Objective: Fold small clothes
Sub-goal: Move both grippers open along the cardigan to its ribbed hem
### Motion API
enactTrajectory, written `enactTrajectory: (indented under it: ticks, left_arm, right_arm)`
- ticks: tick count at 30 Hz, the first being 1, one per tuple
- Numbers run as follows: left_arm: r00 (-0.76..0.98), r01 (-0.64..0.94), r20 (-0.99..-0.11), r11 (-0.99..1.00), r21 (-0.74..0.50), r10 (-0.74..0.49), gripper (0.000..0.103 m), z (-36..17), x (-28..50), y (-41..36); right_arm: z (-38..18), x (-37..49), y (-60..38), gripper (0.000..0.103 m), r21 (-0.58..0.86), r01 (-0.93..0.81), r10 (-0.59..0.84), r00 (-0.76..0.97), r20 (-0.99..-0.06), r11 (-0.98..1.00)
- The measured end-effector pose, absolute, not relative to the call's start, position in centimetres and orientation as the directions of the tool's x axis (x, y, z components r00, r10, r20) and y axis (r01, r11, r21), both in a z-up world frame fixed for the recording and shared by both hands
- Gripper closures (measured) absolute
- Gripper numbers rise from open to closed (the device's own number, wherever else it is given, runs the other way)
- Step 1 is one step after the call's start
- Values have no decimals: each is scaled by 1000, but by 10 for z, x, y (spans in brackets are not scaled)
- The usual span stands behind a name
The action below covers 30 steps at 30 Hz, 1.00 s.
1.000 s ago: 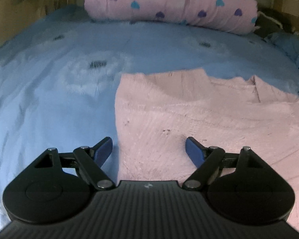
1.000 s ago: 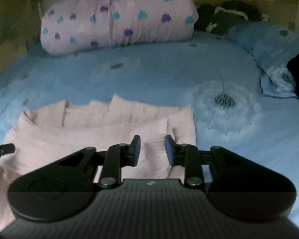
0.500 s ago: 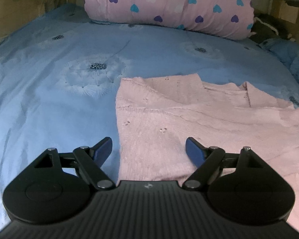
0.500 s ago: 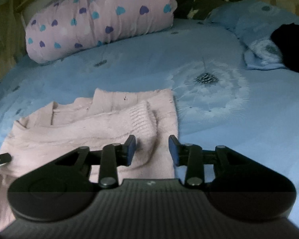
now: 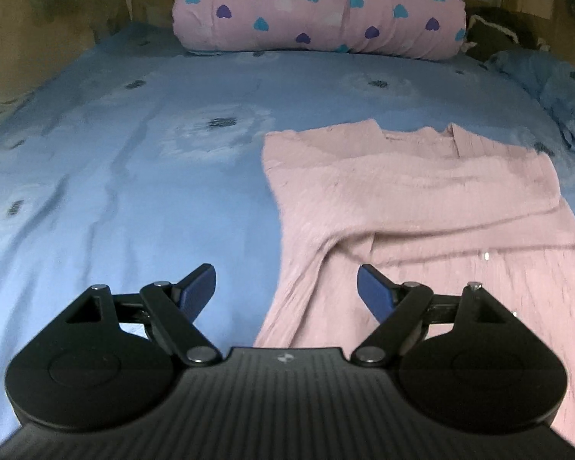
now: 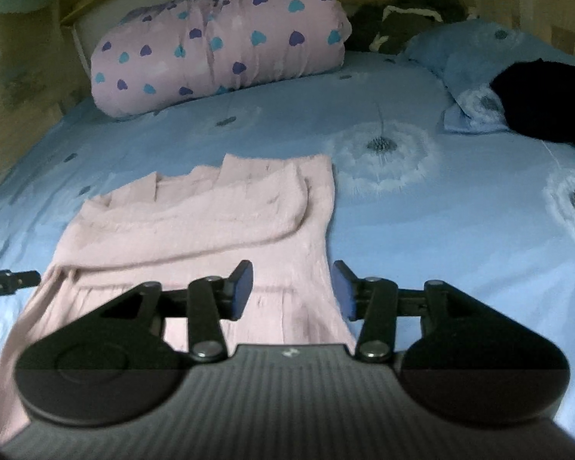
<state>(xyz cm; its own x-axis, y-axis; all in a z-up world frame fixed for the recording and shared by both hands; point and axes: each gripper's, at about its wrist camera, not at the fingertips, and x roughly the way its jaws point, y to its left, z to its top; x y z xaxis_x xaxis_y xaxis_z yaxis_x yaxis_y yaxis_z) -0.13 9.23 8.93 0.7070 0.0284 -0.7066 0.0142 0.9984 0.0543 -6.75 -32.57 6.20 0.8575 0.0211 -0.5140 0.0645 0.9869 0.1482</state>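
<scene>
A pink knitted garment (image 5: 421,199) lies flat on the blue bed sheet (image 5: 134,191), its sleeves folded across the body. My left gripper (image 5: 285,287) hovers open over its near left edge, holding nothing. In the right wrist view the same garment (image 6: 195,222) shows a folded sleeve lying across its top. My right gripper (image 6: 293,287) hangs above the garment's near right edge; its jaws are opening and the pads press on nothing. A black part of the left gripper (image 6: 7,281) pokes in at the left edge of that view.
A pink rolled quilt with hearts (image 5: 318,7) lies across the head of the bed. A blue pillow (image 6: 467,65) and a black cloth (image 6: 544,103) sit at the right side. Dark items (image 5: 494,34) rest beside the quilt. Bare sheet spreads to the left.
Both grippers have drawn back toward the near edge of the garment, so more of it shows. The right gripper's jaws have spread wider. A sleeve now lies folded across the body.
</scene>
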Motion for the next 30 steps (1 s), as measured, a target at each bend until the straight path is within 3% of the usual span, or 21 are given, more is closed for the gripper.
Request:
enactTrajectory:
  ticks: [9, 30]
  left_arm:
    - [689, 34, -725, 997, 67, 25, 18, 102, -66, 105]
    - [545, 6, -838, 999, 35, 26, 18, 56, -112, 122]
  right_arm:
    - [40, -113, -322, 55, 225, 81, 61, 826, -560, 971]
    - [18, -162, -348, 55, 110, 184, -60, 728, -683, 977]
